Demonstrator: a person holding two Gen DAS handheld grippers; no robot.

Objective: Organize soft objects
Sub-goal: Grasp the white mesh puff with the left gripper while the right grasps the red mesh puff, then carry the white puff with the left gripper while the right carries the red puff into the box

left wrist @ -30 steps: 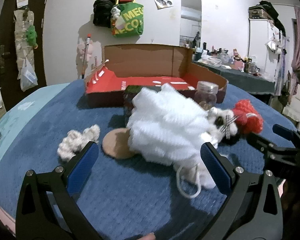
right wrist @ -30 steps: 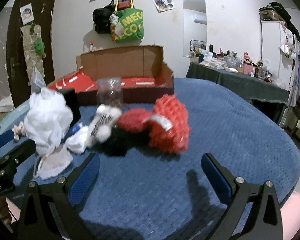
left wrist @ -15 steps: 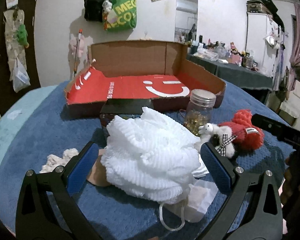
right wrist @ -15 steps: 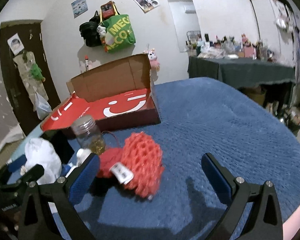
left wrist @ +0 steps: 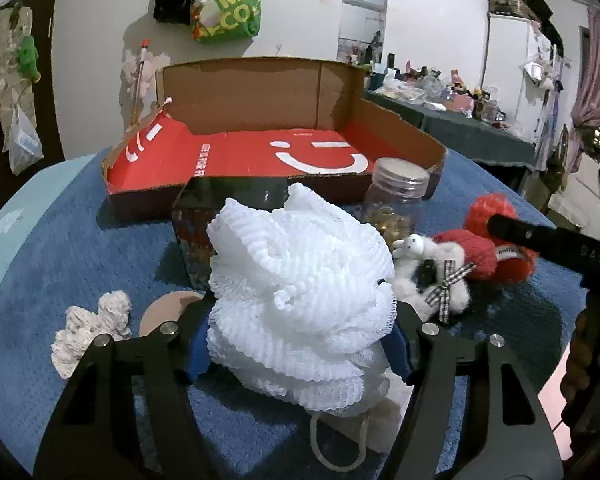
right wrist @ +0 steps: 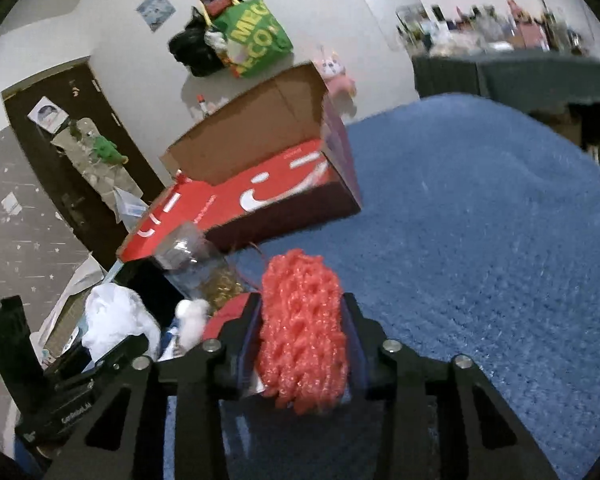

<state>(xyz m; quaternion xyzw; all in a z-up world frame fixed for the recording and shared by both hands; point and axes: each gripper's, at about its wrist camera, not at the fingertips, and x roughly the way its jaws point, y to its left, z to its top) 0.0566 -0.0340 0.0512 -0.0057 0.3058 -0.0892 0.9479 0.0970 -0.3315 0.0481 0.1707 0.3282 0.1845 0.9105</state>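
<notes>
White pouf (left wrist: 300, 292) btwn closing left fingers (left wrist: 198, 350); red pouf (right wrist: 302, 332) btwn right's — closing.

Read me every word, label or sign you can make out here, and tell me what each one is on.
"MEG" above "ECO": green bag hanging on the wall, letters partly cut off.
White smiley-face sign: red floor of the cardboard box.
White lettering along the box floor's fold: too small to read.
Tag on the red mesh sponge: blurred.
White lettering on the left gripper body: too blurred.
</notes>
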